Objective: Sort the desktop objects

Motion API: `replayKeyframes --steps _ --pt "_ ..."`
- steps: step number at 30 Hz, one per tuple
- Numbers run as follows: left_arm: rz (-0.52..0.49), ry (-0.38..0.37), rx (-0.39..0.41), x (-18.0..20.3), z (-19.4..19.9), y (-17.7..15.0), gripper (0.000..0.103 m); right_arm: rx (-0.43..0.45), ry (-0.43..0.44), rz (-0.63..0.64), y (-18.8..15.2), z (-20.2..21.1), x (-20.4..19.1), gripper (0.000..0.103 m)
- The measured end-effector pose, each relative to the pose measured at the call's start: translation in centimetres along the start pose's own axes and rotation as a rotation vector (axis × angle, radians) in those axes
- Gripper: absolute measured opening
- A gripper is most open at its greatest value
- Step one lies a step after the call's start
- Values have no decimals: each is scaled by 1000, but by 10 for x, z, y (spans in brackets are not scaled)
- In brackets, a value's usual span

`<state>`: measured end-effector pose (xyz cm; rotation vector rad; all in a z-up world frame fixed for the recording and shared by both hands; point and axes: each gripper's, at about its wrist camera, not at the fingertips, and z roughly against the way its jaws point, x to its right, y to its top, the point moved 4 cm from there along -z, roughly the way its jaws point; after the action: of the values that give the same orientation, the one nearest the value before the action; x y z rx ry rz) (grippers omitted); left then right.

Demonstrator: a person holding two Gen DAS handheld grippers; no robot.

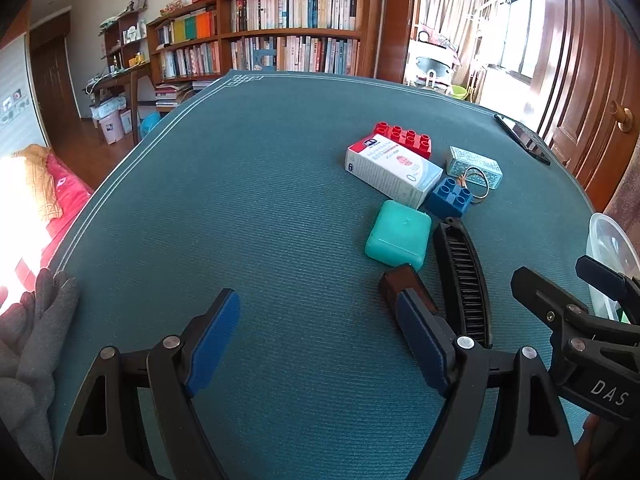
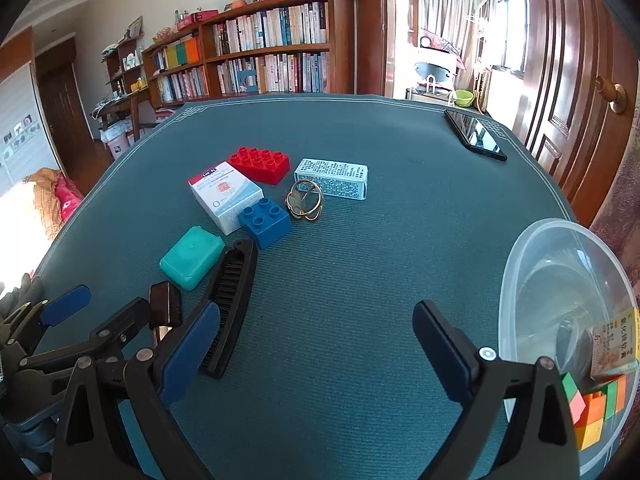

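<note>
A: Two cameras, and they split the table between them. The left wrist view shows the left gripper (image 1: 318, 320) with jaws wide and only bare teal mat (image 1: 240, 200) between them. Its right pad stands in front of a small dark brown block (image 1: 400, 280), so whether they touch I cannot tell.

B: And the right wrist view?

A: It shows the right gripper (image 2: 316, 336) with jaws wide too, nothing between them. What it adds is the clear plastic bowl (image 2: 520, 264) at the right edge, holding a colourful puzzle cube (image 2: 596, 408) and a yellow-labelled box (image 2: 616, 340). The left view catches only a sliver of that bowl.

B: Where are the things to sort?

A: Clustered mid-table, clear in both views. A black comb (image 2: 232, 300) lies just beside a teal case (image 2: 192, 256). Beyond them a white carton (image 2: 226, 200) touches a blue brick (image 2: 266, 220), with a red brick (image 2: 260, 164) behind. A gold ring puzzle (image 2: 304, 200) lies in front of a small printed box (image 2: 332, 178).

B: Anything only one view gives?

A: A grey glove (image 1: 36, 340) at the mat's left edge shows plainly from the left wrist. The phone (image 2: 474, 134) at the far right corner shows whole only from the right wrist.
</note>
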<state>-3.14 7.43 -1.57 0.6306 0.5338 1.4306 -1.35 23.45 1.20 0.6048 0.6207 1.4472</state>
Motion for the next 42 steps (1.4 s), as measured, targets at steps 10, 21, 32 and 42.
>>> replayKeyframes --steps 10,21,32,42 --pt "7 11 -37 -6 -8 -5 83 -15 -2 13 1 -7 -6 99" --pt "-10 23 -57 -4 -12 -5 83 -27 -3 -17 -2 -13 1 99" --pt "-12 13 -54 -2 -9 -4 83 -33 2 -64 -4 -15 11 99" --pt "101 -130 -7 -3 0 3 83 -43 2 -96 -7 -20 19 99"
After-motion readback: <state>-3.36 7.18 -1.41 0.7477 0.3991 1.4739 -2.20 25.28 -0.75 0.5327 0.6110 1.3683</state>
